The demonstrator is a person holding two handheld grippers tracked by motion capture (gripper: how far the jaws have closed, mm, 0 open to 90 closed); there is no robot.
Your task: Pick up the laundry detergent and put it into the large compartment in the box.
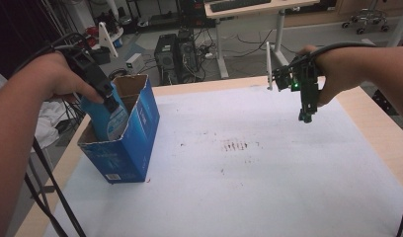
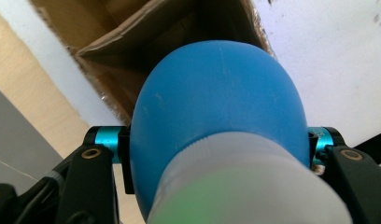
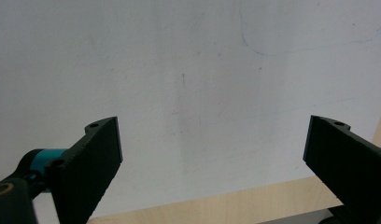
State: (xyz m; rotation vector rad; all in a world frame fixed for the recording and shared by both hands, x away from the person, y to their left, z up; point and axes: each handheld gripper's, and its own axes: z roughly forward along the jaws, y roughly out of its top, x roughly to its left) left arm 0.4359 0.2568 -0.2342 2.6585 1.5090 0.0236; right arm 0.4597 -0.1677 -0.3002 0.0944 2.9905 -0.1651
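High view: the blue box [image 1: 121, 133] stands open-topped near the left edge of the table [image 1: 372, 123], on the white sheet [image 1: 249, 168] that covers most of it; the wooden rim shows bare along the far and right edges.
Left gripper [image 1: 98, 81]: above the box mouth, jaws clamped on a blue bottle [image 1: 106, 118] whose lower part sits down inside the box.
Left gripper view: from close up, the blue bottle [image 2: 216, 107] fills the gap between the two jaws, its sides pressed against both; its whitish cap end [image 2: 244, 186] points toward the camera, and the brown inner flaps of the box [image 2: 132, 32] lie just beyond it.
Right gripper [image 1: 307, 101]: held over the far right part of the table, pointing down, well apart from the box.
Right gripper view: jaws spread wide with nothing between them; below are the white sheet [image 3: 188, 84] with faint marks and a strip of the wooden table edge [image 3: 254, 203].
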